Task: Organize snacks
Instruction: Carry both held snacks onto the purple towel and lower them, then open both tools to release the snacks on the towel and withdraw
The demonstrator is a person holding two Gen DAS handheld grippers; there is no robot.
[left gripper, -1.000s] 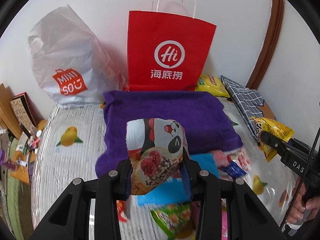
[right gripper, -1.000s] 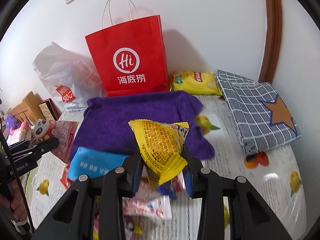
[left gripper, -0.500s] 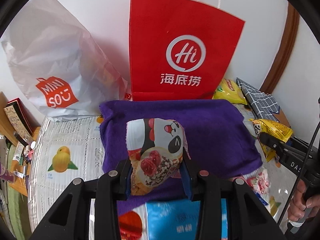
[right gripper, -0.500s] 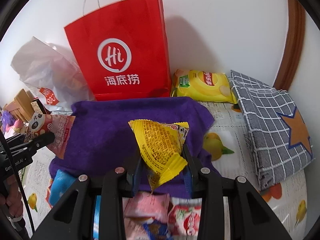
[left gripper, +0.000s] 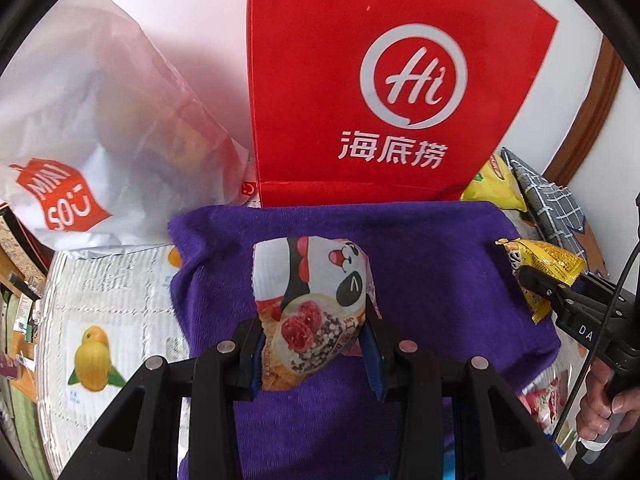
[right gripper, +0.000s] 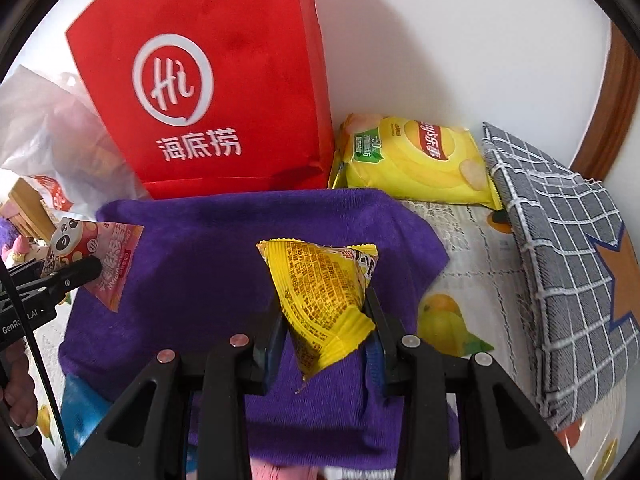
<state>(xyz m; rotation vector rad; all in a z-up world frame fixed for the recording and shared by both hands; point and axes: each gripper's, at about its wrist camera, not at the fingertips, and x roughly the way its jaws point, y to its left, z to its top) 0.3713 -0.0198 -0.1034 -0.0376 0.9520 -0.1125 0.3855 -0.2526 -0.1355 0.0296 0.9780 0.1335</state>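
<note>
My left gripper (left gripper: 314, 344) is shut on a panda-print snack packet (left gripper: 312, 300) and holds it over the purple towel (left gripper: 432, 272). My right gripper (right gripper: 324, 344) is shut on a yellow snack packet (right gripper: 324, 300), also over the purple towel (right gripper: 200, 256). The right gripper with its yellow packet (left gripper: 540, 264) shows at the right of the left wrist view. The left gripper with the panda packet (right gripper: 100, 256) shows at the left of the right wrist view. A red paper bag (left gripper: 380, 80) stands upright just behind the towel, against the wall.
A white Miniso plastic bag (left gripper: 88, 128) sits left of the red bag. A yellow chips bag (right gripper: 416, 160) and a grey checked cloth (right gripper: 560, 248) lie to the right. More snack packets (right gripper: 80, 404) lie near the towel's front edge, on a fruit-print tablecloth (left gripper: 104, 304).
Both grippers have moved forward toward the red bag with their packets still held. The loose snacks in front have dropped mostly out of view.
</note>
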